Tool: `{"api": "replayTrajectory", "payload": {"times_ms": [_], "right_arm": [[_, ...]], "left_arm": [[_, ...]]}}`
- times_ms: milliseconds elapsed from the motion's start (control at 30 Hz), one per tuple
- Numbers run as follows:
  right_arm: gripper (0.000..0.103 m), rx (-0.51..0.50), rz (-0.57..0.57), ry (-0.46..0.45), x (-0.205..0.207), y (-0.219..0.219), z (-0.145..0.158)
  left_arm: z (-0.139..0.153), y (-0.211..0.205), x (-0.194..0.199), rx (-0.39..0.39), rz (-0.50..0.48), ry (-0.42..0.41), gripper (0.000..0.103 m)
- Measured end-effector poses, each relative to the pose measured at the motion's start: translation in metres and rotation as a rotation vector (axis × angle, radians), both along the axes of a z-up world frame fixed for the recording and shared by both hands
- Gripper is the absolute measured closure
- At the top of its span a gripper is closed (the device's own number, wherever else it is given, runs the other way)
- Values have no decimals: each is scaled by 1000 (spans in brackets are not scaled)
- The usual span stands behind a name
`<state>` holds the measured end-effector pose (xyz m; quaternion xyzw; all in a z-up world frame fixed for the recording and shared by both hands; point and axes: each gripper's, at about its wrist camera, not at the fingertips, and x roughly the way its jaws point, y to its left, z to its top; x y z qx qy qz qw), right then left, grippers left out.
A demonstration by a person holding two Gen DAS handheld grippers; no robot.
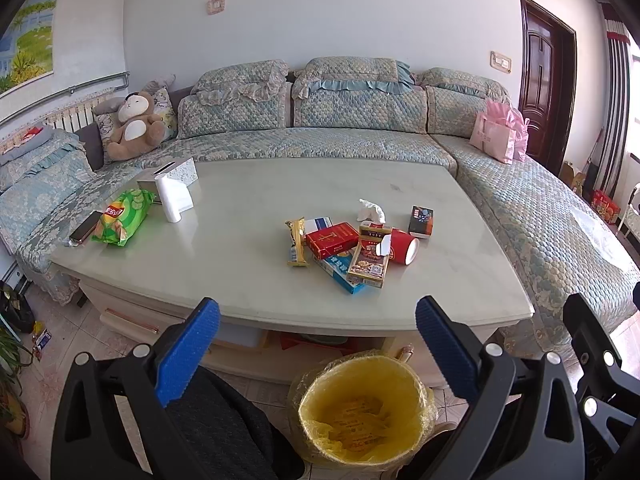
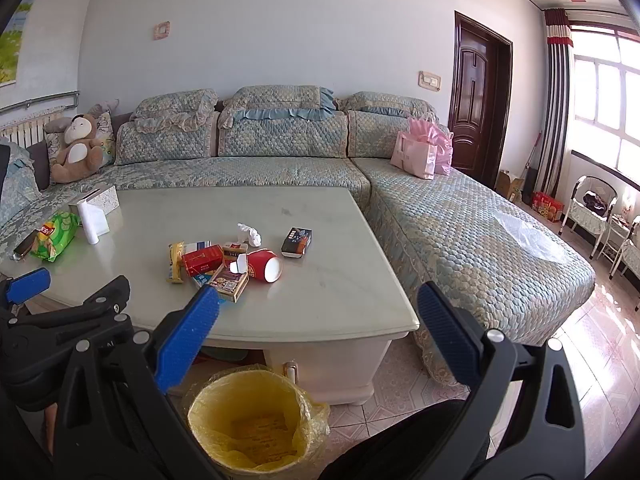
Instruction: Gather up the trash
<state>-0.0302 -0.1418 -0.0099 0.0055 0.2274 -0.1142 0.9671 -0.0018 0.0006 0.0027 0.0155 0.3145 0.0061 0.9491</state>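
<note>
**Trash uncollected, both tongs empty over the bin**

Trash lay in a loose cluster near the middle of the desk (image 1: 240,184): a tipped red paper cup (image 1: 404,246), a red carton (image 1: 332,239), a brown printed box (image 1: 370,260) resting partly on a blue box (image 1: 340,274), a yellow snack wrapper (image 1: 297,242), a crumpled tissue (image 1: 372,210) and a small dark box (image 1: 421,222) slightly apart to the right. Nothing from this group had reached the bin (image 1: 364,408), which stood on the floor just before the desk's near edge, lined with a yellow bag and apparently holding only the liner.

The left tongs (image 1: 318,344) and the right tongs (image 2: 318,328) both stood fully apart with nothing between the blue pads, held short of the desk and angled down toward it.

Further out, a green crisp packet (image 1: 120,218), a phone (image 1: 85,227), a white roll (image 1: 173,198) and a tissue box (image 1: 176,170) occupied the far left corner; whether these counted as trash could not be judged.

Assessment: collection had not begun. The next move called for a reach forward over the desk edge to a single item, most easily the cup or the isolated dark box, then a carry back to the bin.
</note>
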Motion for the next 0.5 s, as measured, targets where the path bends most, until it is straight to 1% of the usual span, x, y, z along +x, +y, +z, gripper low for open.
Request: {"api": "replayTrajectory", "payload": {"times_ms": [500], "right_arm": [[6,-1,0,-1,-2,1,3]], "left_arm": [[3,3,0,0,2,-1,7]]}}
